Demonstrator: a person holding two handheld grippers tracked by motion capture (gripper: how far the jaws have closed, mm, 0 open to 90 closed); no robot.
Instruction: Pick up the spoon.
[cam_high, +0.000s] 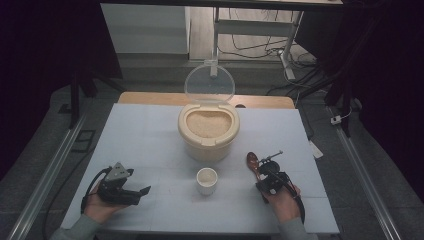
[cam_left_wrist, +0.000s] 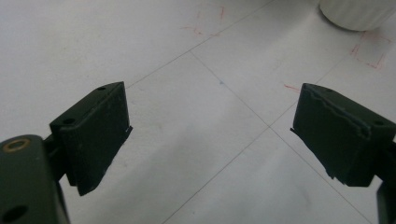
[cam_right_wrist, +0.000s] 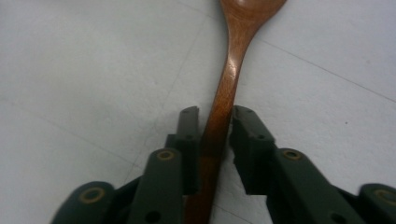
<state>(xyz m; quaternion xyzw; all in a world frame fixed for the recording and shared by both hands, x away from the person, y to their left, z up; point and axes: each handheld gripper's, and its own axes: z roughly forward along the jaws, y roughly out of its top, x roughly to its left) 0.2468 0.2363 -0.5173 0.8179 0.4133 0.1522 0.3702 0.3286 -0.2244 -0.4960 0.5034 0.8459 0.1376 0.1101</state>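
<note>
A pale worktop (cam_high: 150, 130) carries a cream rice container (cam_high: 208, 132), its clear lid (cam_high: 209, 84) standing open above a filling of rice (cam_high: 207, 123). Just in front of the container sits a small white cup (cam_high: 207, 180). To the cup's right, near the worktop's right side, a wooden spoon (cam_right_wrist: 224, 93) lies flat with its bowl pointing toward the far edge. The right tool (cam_right_wrist: 215, 116) has its jaws drawn in on either side of the spoon's handle, pinching it. The left tool (cam_left_wrist: 210, 116) rests low over bare worktop left of the cup, jaws spread wide with nothing between them.
</note>
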